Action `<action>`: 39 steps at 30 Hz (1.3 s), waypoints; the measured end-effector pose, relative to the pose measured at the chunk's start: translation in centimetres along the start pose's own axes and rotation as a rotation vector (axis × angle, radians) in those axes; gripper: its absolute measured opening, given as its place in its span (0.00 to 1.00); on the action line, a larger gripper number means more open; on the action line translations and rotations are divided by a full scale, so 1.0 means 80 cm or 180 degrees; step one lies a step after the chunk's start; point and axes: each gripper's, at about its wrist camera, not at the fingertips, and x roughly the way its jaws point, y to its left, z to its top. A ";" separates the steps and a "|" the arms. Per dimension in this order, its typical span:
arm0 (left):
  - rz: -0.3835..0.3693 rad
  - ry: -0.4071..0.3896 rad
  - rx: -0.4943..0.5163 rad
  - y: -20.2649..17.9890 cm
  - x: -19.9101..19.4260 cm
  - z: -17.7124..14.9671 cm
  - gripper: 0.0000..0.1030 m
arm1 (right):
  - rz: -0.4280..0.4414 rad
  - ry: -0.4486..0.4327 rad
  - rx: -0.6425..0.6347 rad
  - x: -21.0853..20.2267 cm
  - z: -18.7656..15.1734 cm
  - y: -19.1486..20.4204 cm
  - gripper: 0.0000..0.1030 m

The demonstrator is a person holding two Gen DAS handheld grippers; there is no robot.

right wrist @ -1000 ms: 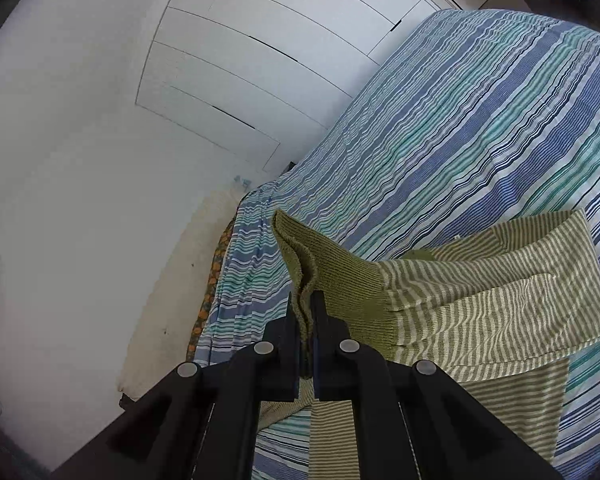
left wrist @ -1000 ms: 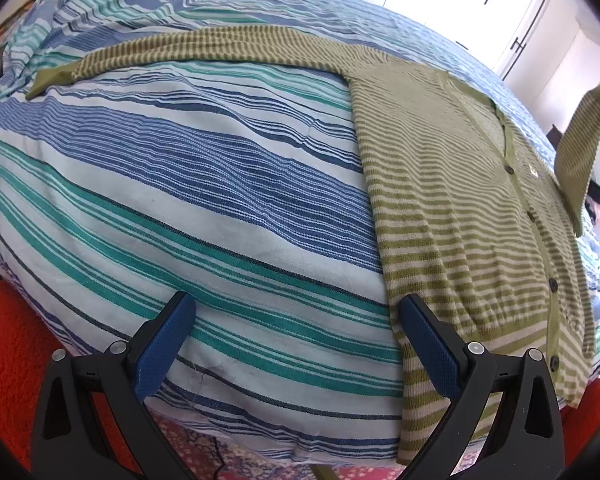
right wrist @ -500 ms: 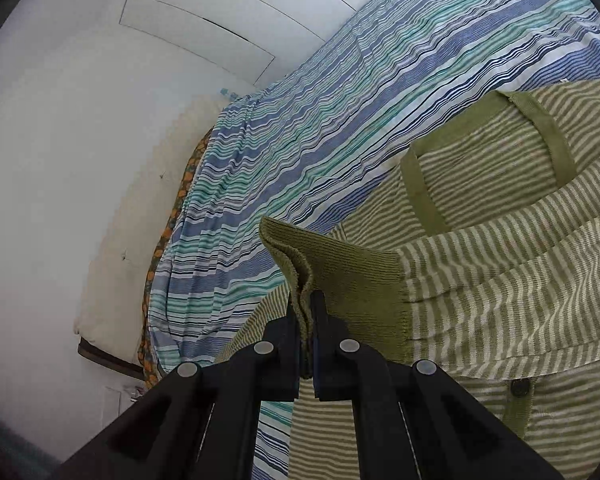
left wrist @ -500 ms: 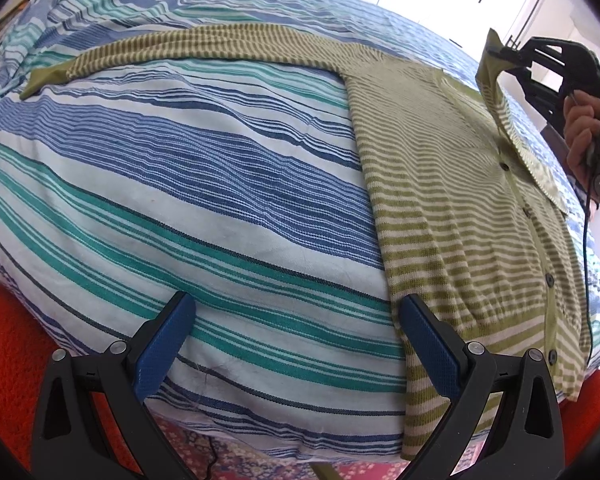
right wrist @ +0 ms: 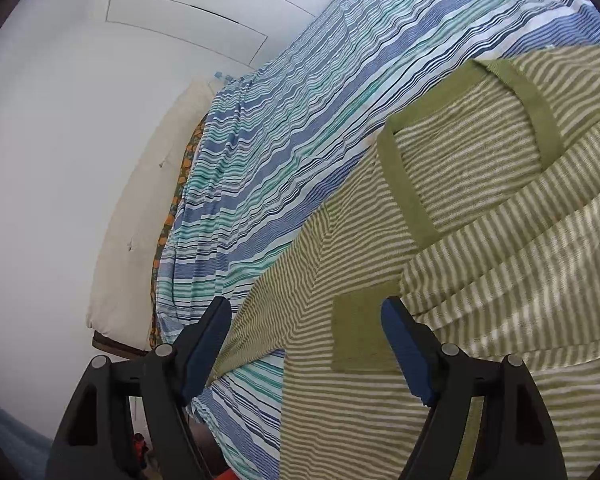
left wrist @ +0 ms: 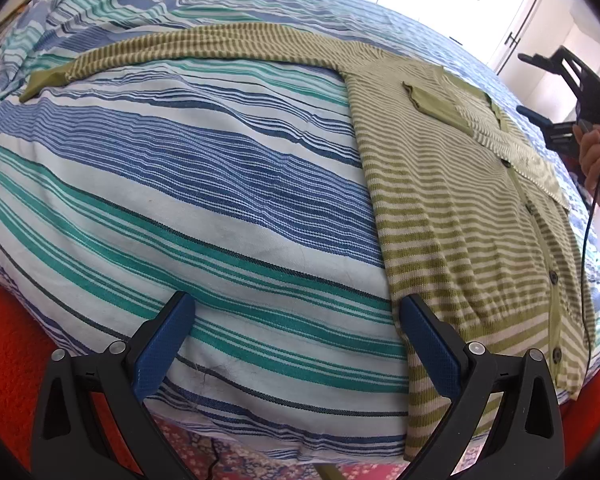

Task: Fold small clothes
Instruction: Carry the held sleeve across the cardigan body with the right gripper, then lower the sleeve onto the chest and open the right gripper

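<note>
Cardigan (left wrist: 452, 208) on bed (left wrist: 204, 184), one sleeve (left wrist: 488, 128) folded across chest.
Flat at 3 o'clock; other sleeve (left wrist: 188, 46) stretched toward 10 o'clock. Left hand-held gripper (left wrist: 296, 340) wide, empty, at bed edge. Right hand-held gripper (right wrist: 306, 344) opening, cuff (right wrist: 360, 332) lying loose between jaws.

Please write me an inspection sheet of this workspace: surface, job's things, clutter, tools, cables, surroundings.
Surface: bed with blue, teal and white striped cover.
Job's things: olive and cream striped knit cardigan lies flat; one sleeve folded across the chest, other sleeve stretched out.
Clutter: nothing seen.
Tools: left tool open, empty; right tool opening, pads off the cuff.
Cables: thin black cable over the cardigan's edge.
Surroundings: white wardrobe doors, red carpet.
</note>
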 end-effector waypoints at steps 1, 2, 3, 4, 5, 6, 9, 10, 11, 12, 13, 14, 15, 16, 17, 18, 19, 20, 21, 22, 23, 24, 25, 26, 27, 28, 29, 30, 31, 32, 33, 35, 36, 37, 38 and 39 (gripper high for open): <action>-0.0004 0.0000 -0.0004 0.001 0.000 0.000 0.99 | -0.0210 -0.0084 -0.0043 -0.025 0.009 -0.011 0.76; -0.0005 0.0001 -0.0005 0.001 0.000 0.000 0.99 | -0.0450 -0.0181 -0.0066 -0.048 0.017 -0.026 0.76; -0.0002 0.0001 -0.0003 0.000 0.001 0.000 0.99 | -0.0685 -0.0261 -0.0055 -0.069 0.023 -0.043 0.76; 0.0005 0.0002 0.0002 0.000 0.001 0.000 0.99 | -0.0868 -0.0308 -0.0030 -0.087 0.027 -0.061 0.75; 0.0014 0.0002 0.0009 0.000 0.002 0.000 0.99 | -0.1032 -0.0322 -0.0026 -0.101 0.030 -0.078 0.75; 0.0025 0.0002 0.0017 -0.001 0.003 -0.001 0.99 | -0.1225 -0.0282 -0.0042 -0.110 0.028 -0.096 0.75; 0.0058 -0.0001 0.0038 -0.004 0.004 -0.001 0.99 | -0.1749 0.0465 0.0030 -0.093 0.004 -0.156 0.65; 0.0065 -0.0003 0.0045 -0.004 0.004 -0.002 0.99 | -0.1871 0.0549 -0.0166 -0.090 -0.003 -0.154 0.59; 0.0068 -0.0006 0.0049 -0.005 0.004 -0.002 0.99 | -0.1949 0.0529 -0.0428 -0.092 -0.006 -0.140 0.59; 0.0071 -0.0006 0.0052 -0.005 0.005 -0.002 0.99 | -0.1993 0.0532 -0.0600 -0.094 -0.006 -0.127 0.59; 0.0075 -0.0004 0.0055 -0.004 0.005 -0.002 0.99 | -0.2003 0.0500 -0.0733 -0.097 -0.005 -0.113 0.59; 0.0084 -0.0001 0.0059 -0.005 0.006 -0.001 0.99 | -0.1977 0.0419 -0.0854 -0.101 -0.004 -0.099 0.59; 0.0094 0.0001 0.0065 -0.006 0.006 -0.002 0.99 | -0.1951 0.0326 -0.0958 -0.105 -0.003 -0.088 0.61; 0.0105 0.0002 0.0071 -0.006 0.006 -0.002 0.99 | -0.1944 0.0241 -0.1036 -0.108 -0.004 -0.080 0.65; 0.0113 0.0001 0.0075 -0.007 0.006 -0.002 0.99 | -0.1961 0.0191 -0.1060 -0.108 -0.004 -0.079 0.68; 0.0114 0.0001 0.0077 -0.006 0.006 -0.003 0.99 | -0.1992 0.0190 -0.1018 -0.104 -0.006 -0.084 0.73; 0.0107 0.0002 0.0078 -0.006 0.006 -0.003 0.99 | -0.2037 0.0260 -0.0911 -0.096 -0.009 -0.095 0.74; 0.0097 0.0006 0.0083 -0.005 0.006 -0.003 0.99 | -0.2111 0.0411 -0.0749 -0.083 -0.014 -0.110 0.74; 0.0084 0.0010 0.0090 -0.004 0.005 -0.004 0.99 | -0.2166 0.0591 -0.0592 -0.072 -0.022 -0.129 0.74; 0.0069 0.0011 0.0095 -0.003 0.003 -0.004 0.99 | -0.2194 0.0596 -0.0596 -0.070 -0.028 -0.135 0.74; 0.0051 0.0009 0.0097 -0.003 0.002 -0.004 0.99 | -0.2207 0.0473 -0.0706 -0.074 -0.031 -0.129 0.74; 0.0034 -0.0002 0.0094 -0.002 -0.001 -0.004 0.99 | -0.2210 0.0387 -0.0762 -0.080 -0.033 -0.120 0.73; 0.0016 -0.0046 0.0075 -0.001 -0.007 -0.003 0.99 | -0.2171 0.0304 -0.0774 -0.089 -0.035 -0.111 0.73; -0.0023 -0.0127 0.0051 0.000 -0.016 -0.002 0.98 | -0.2089 0.0205 -0.0776 -0.100 -0.039 -0.102 0.73; -0.0092 -0.0228 0.0047 0.000 -0.026 -0.001 0.98 | -0.2002 0.0100 -0.0800 -0.114 -0.045 -0.090 0.73; -0.0152 -0.0333 0.0074 -0.003 -0.036 0.000 0.98 | -0.1941 0.0020 -0.0855 -0.126 -0.054 -0.078 0.73; -0.0194 -0.0437 0.0128 -0.008 -0.046 0.000 0.98 | -0.1920 -0.0023 -0.0950 -0.139 -0.066 -0.067 0.73; -0.0241 -0.0531 0.0208 -0.016 -0.055 -0.001 0.98 | -0.1945 -0.0040 -0.1071 -0.149 -0.080 -0.057 0.73; -0.0312 -0.0594 0.0307 -0.027 -0.063 -0.003 0.98 | -0.2006 -0.0039 -0.1216 -0.158 -0.096 -0.047 0.73; -0.0401 -0.0622 0.0412 -0.040 -0.068 -0.005 0.98 | -0.2083 -0.0008 -0.1360 -0.165 -0.115 -0.039 0.73; -0.0508 -0.0623 0.0526 -0.055 -0.072 -0.006 0.98 | -0.2137 0.0040 -0.1470 -0.169 -0.135 -0.032 0.73; -0.0703 -0.0574 0.0795 -0.089 -0.071 -0.011 0.98 | -0.2109 0.0209 -0.1601 -0.176 -0.178 -0.025 0.73; -0.0787 -0.0516 0.0953 -0.107 -0.068 -0.016 0.98 | -0.2062 0.0335 -0.1633 -0.175 -0.197 -0.026 0.73; -0.0857 -0.0386 0.1134 -0.125 -0.058 -0.021 0.98 | -0.2048 0.0482 -0.1660 -0.174 -0.218 -0.027 0.73; -0.0872 -0.0199 0.1326 -0.141 -0.045 -0.028 0.98 | -0.2073 0.0665 -0.1656 -0.168 -0.238 -0.035 0.73; -0.0818 0.0009 0.1504 -0.153 -0.028 -0.040 0.98 | -0.2117 0.0890 -0.1599 -0.162 -0.257 -0.045 0.73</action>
